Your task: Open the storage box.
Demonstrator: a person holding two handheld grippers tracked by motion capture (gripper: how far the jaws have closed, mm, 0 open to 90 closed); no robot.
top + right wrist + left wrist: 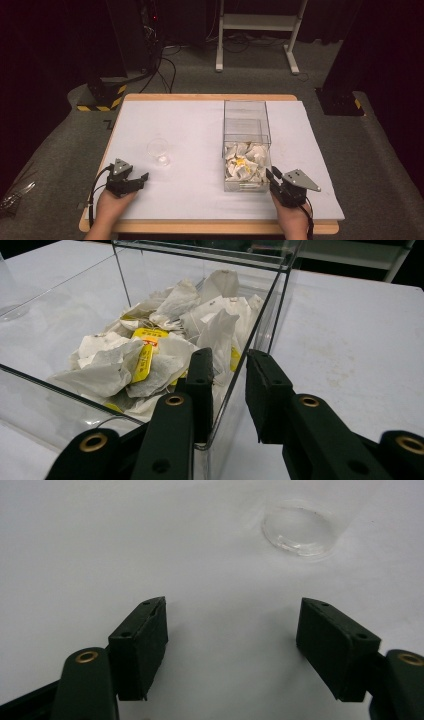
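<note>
White-covered table (190, 130) carries everything, on a grey carpeted floor. Largest item on it: a clear plastic box (246, 114) right of centre, its near half heaped with tea bags (245, 161), white paper with yellow tags; far half bare. Left of centre, well apart from the box, stands a small clear cup (159, 151), upright and, as far as can be seen, nothing in it. Right gripper (273, 175) sits at the box's near right corner; in the right gripper view the jaws straddle that corner wall (226, 390), one inside among the bags, one outside, drawn in as close as they go on the wall, though pad contact is hard to judge. Left gripper (232, 630) rests low on the table short of the cup (298, 530), jaws apart, nothing between them. Judgement: work looks like moving a tea bag to the cup, and it has barely begun. No bag lifted, cup untouched; steadying, picking and placing all remain.
</note>
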